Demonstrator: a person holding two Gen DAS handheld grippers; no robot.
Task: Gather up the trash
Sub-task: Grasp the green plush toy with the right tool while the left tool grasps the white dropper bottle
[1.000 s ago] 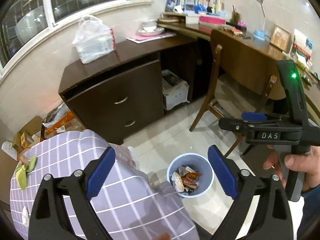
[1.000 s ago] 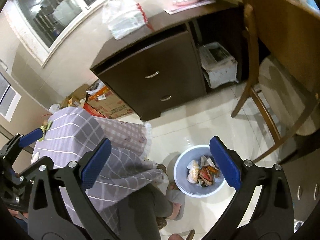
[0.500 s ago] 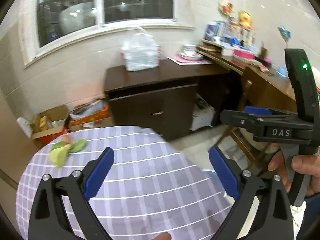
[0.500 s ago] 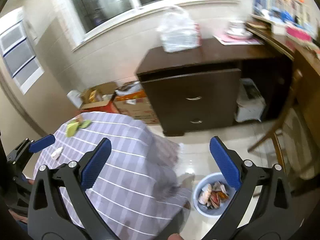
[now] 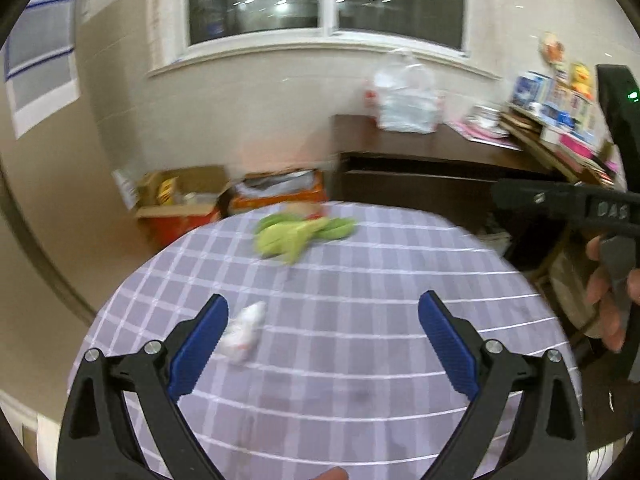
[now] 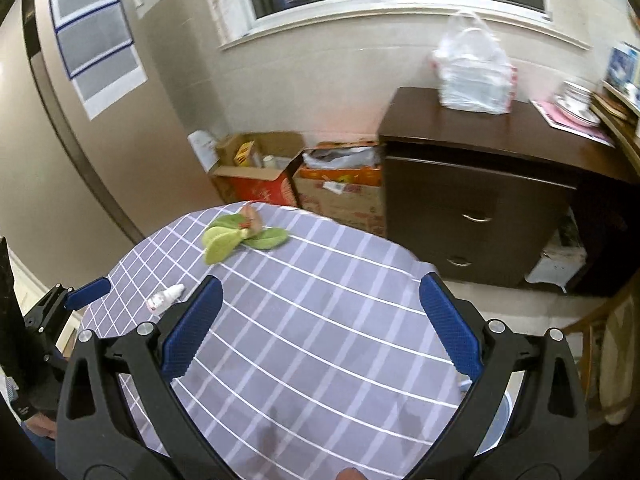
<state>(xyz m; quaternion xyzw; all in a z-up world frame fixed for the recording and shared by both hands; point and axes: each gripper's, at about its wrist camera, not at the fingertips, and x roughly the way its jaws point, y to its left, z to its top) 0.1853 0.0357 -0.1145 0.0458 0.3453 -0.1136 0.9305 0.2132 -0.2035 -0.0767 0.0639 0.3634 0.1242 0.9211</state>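
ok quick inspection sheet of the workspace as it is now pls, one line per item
surface: round table under a grey checked cloth, a few faint stains near its front edge
job's things: small white crumpled wrapper beside the left tool's left finger; green leafy scraps at the far edge; rim of the blue bin just visible behind the right tool
clutter: cardboard boxes on the floor; white plastic bag on the dark cabinet
grippers: left tool open, empty; right tool open, empty
cables: nothing seen
surroundings: window, tiled wall, wooden chair at right
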